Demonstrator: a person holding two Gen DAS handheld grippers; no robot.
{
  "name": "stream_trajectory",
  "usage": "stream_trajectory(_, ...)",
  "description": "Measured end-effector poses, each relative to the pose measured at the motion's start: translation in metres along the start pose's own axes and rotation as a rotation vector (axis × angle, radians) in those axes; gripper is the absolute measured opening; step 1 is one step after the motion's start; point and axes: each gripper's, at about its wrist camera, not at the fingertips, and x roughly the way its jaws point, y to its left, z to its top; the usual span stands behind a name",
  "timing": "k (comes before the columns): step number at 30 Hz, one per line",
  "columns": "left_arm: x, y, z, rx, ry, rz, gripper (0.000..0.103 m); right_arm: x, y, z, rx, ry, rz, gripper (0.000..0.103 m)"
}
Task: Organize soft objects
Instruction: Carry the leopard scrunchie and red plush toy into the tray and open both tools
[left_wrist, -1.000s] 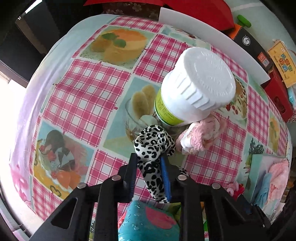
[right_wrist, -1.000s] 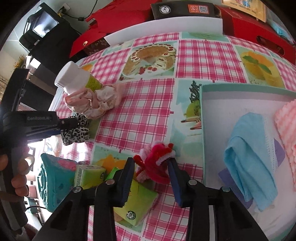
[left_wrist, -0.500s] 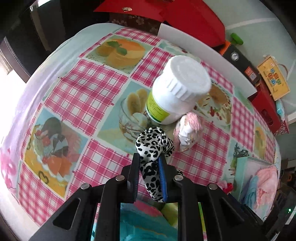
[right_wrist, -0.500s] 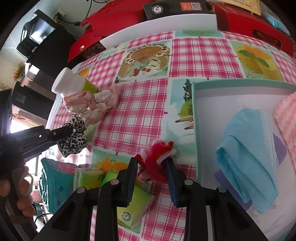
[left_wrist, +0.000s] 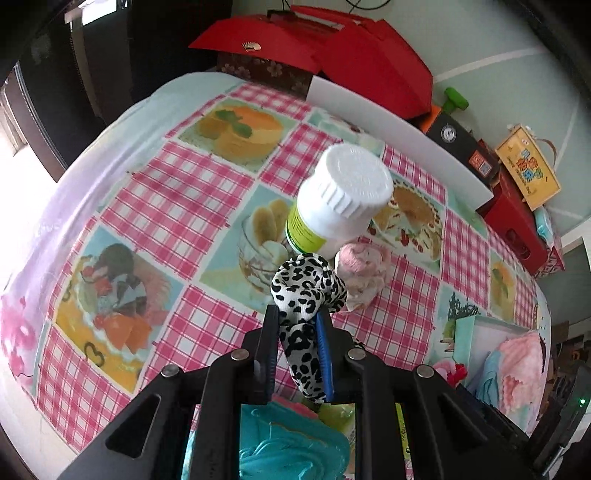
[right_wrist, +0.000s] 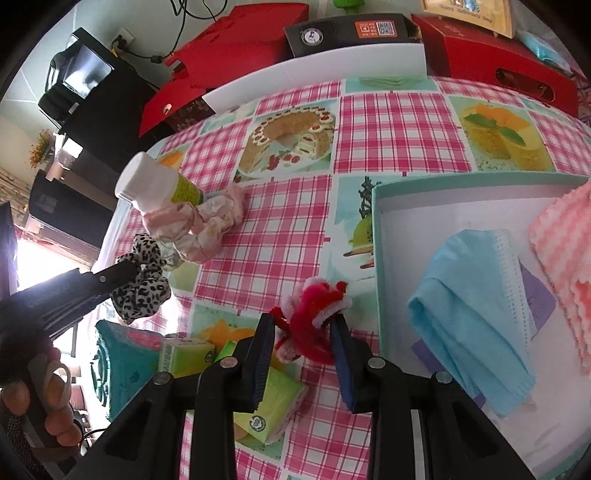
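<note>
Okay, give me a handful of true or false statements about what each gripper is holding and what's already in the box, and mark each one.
1. The left gripper grips the leopard scrunchie. True.
2. The right gripper is empty. False: it clamps a red fuzzy item.
3. A blue face mask lies in the teal box. True.
4. The white bottle sits inside the box. False: it is on the tablecloth.

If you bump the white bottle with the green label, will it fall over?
Probably. The white bottle looks tall for its base, so a bump near its wide cap could tip it. It is round, so it would likely roll. The pink cloth beside it might stop it.
</note>
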Motion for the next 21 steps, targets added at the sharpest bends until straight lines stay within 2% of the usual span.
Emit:
stream_trajectory(6,-0.016,0.0,0.005,0.0,-0.053,-0.033,0.02,-0.019,0.001,0.0,-0.004,-0.043,0.005,0.033)
stream_trajectory(12,-0.052,-0.005,0.005,0.006,-0.141,-0.103,0.02,-0.045,0.005,0.001,-0.013,-0.113,0.015,0.033)
stream_trajectory(16,-0.074,-0.016,0.003,0.031,-0.197,-0.146,0.02,-0.067,0.009,0.001,-0.026,-0.18,-0.009,0.033)
stream_trajectory(21,-0.089,-0.026,0.0,0.045,-0.227,-0.219,0.02,-0.09,0.007,0.002,-0.031,-0.248,-0.051,0.033)
